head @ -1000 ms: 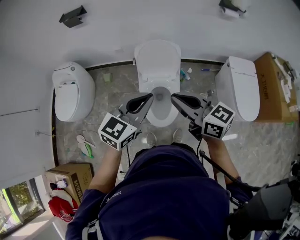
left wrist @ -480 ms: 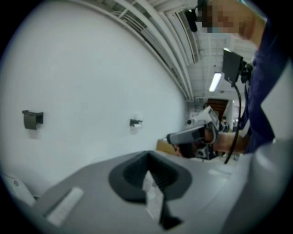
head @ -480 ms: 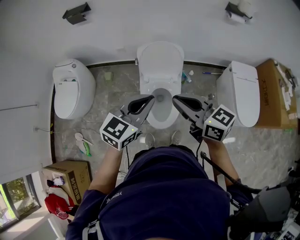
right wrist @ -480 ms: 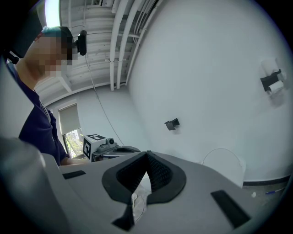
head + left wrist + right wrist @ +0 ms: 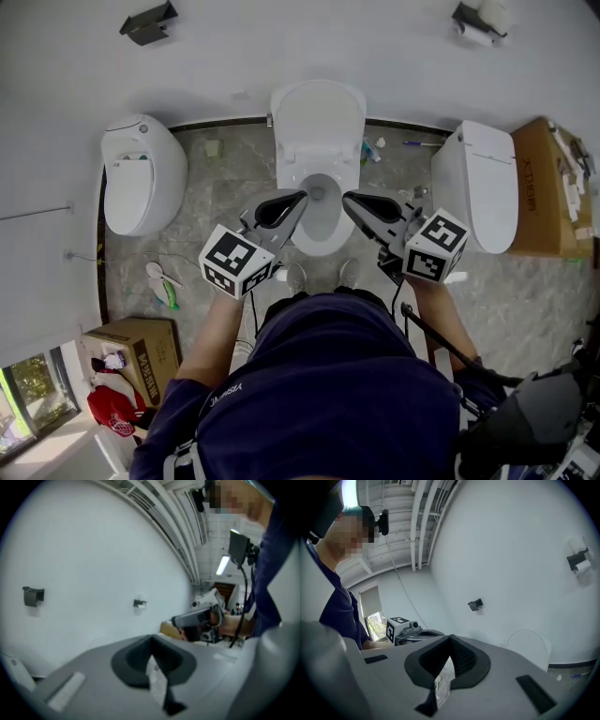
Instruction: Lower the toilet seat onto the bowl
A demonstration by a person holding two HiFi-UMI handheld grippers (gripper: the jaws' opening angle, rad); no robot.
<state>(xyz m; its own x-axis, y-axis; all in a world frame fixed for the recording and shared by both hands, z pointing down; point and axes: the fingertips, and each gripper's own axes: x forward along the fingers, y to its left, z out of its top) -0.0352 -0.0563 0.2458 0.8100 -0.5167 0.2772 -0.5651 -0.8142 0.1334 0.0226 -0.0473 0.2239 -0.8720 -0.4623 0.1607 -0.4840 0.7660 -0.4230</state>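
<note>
The middle white toilet stands against the wall with its seat and lid (image 5: 317, 117) raised upright over the open bowl (image 5: 323, 239). My left gripper (image 5: 302, 196) hovers above the bowl's left side and my right gripper (image 5: 346, 197) above its right side, both pointing toward the wall. Each is shut with nothing between its pads. In the left gripper view the shut tips (image 5: 151, 638) face the white wall, with the right gripper (image 5: 197, 617) off to the side. The right gripper view shows its shut tips (image 5: 451, 637) and the raised lid (image 5: 529, 646) beyond.
A closed toilet (image 5: 141, 178) stands to the left and another (image 5: 478, 178) to the right. Cardboard boxes sit at the far right (image 5: 548, 183) and lower left (image 5: 141, 352). Small litter lies on the marble floor. The person's shoes (image 5: 298, 277) stand just before the bowl.
</note>
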